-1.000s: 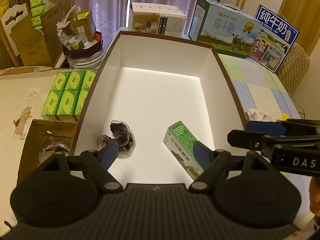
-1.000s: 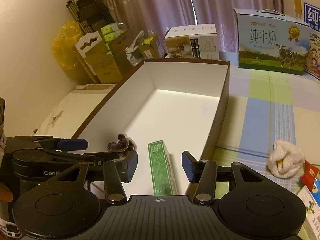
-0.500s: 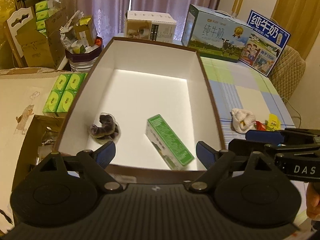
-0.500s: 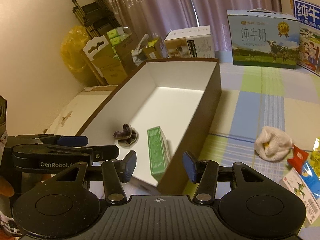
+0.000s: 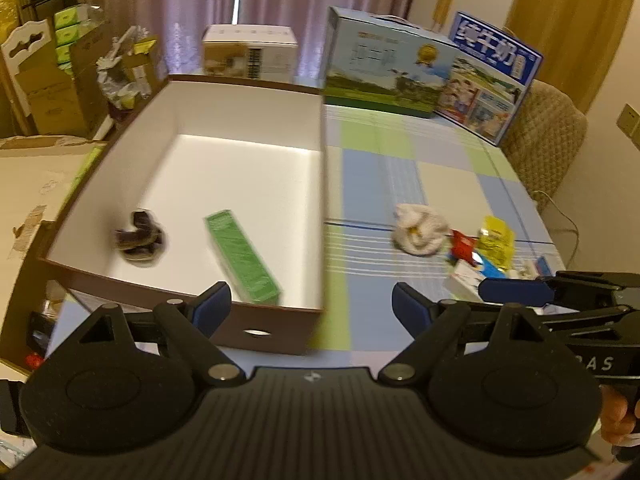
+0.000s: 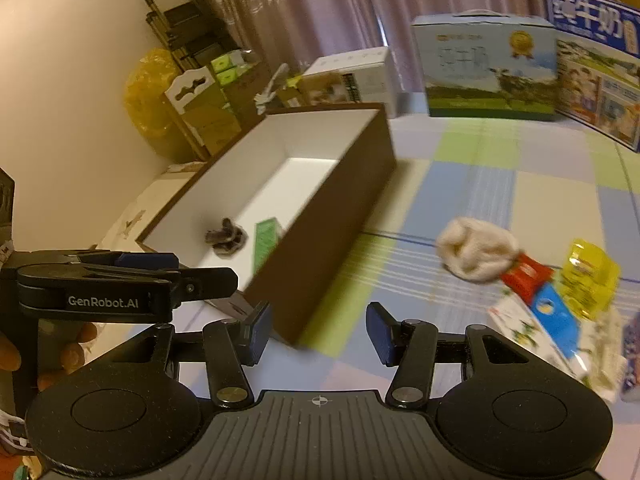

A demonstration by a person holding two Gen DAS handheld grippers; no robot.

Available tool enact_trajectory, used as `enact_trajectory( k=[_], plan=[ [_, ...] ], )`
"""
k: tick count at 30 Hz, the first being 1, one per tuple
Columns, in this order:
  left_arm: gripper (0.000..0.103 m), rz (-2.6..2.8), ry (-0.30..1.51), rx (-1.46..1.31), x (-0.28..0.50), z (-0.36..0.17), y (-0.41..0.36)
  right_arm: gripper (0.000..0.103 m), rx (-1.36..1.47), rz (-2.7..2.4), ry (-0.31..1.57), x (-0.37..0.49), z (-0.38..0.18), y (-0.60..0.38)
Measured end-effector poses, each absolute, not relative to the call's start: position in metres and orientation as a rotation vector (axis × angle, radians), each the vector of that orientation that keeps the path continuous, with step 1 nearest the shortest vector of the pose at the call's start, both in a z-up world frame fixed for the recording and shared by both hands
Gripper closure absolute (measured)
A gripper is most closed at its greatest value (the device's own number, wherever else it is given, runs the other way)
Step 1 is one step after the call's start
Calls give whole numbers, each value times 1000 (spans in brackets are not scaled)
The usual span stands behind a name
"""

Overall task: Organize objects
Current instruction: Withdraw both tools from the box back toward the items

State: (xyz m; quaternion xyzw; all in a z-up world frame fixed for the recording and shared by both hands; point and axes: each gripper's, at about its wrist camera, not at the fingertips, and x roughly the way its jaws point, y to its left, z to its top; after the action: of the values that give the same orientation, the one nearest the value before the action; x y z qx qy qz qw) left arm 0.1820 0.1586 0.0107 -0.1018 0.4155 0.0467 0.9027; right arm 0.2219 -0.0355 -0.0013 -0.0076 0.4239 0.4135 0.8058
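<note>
A brown box with a white inside [image 5: 120, 168] [image 6: 344, 200] stands on the checked tablecloth. In it lie a green carton [image 5: 240, 256] [image 6: 266, 240] and a dark bagged item [image 5: 138, 238] [image 6: 226, 238]. Right of the box lie a white cloth bundle [image 5: 418, 228] [image 6: 474, 254], a red packet [image 5: 462, 244] [image 6: 526, 276], a yellow packet [image 5: 496, 238] [image 6: 592, 276] and a blue-and-white packet [image 6: 548, 320]. My left gripper [image 5: 310, 306] is open and empty over the box's near right corner. My right gripper [image 6: 318, 332] is open and empty just outside that corner.
Two milk cartons [image 5: 392, 66] [image 5: 492, 80] and a white box [image 5: 250, 54] stand at the table's far end. Cardboard boxes and green tissue packs [image 5: 72, 32] are stacked at far left. A padded chair [image 5: 548, 140] stands at right.
Both grippers pulled back out of the box and swung right; the loose items on the cloth have come into view. Both stay open and empty.
</note>
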Motion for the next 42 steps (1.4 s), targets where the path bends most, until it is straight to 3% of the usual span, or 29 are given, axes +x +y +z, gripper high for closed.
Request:
enact_trajectory(
  k=[23, 42],
  plan=[
    [18, -48, 937, -155, 213, -18, 23, 54, 44, 597, 962, 246, -19, -198],
    [19, -41, 965, -91, 257, -41, 0, 54, -20, 383, 920, 311, -56, -242]
  ],
)
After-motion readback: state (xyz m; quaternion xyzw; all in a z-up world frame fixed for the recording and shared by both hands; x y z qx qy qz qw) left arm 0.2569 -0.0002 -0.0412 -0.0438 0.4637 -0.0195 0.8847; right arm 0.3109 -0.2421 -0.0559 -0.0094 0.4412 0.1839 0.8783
